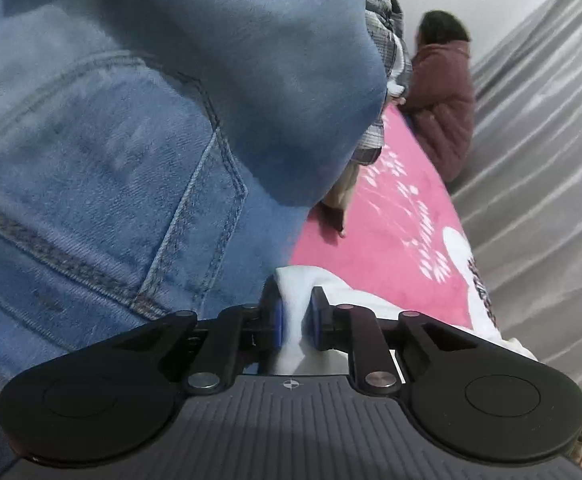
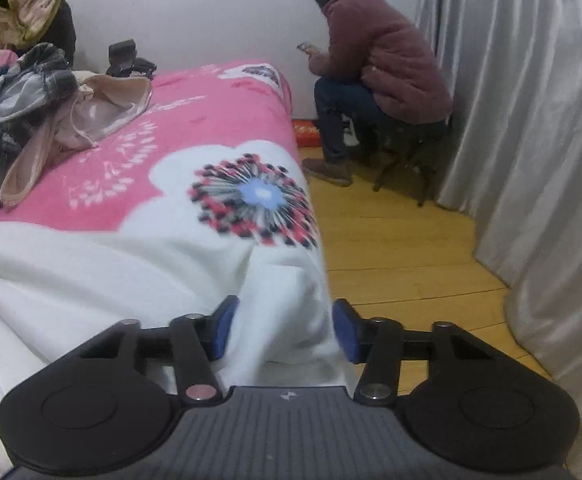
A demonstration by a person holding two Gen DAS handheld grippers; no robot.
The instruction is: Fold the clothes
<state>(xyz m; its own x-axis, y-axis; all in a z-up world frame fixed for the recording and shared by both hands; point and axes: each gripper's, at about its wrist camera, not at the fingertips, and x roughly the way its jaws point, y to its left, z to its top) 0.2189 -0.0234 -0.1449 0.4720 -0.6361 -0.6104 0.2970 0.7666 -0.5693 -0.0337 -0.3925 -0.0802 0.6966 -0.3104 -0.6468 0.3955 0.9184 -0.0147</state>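
Note:
A white garment (image 2: 91,280) lies across the near end of the pink bed (image 2: 211,120). My left gripper (image 1: 296,316) is shut on a fold of this white garment (image 1: 295,304). A pair of blue jeans (image 1: 111,140) fills the left and top of the left wrist view, close to the camera. My right gripper (image 2: 285,330) stands wide, its blue pads on either side of a hanging edge of the white garment at the bed's right edge, not pinching it.
A heap of unfolded clothes (image 2: 31,100) lies at the bed's far left. A person in a maroon jacket (image 2: 379,68) sits on a stool by the wall. A grey curtain (image 2: 531,140) hangs on the right. Wooden floor (image 2: 391,248) runs beside the bed.

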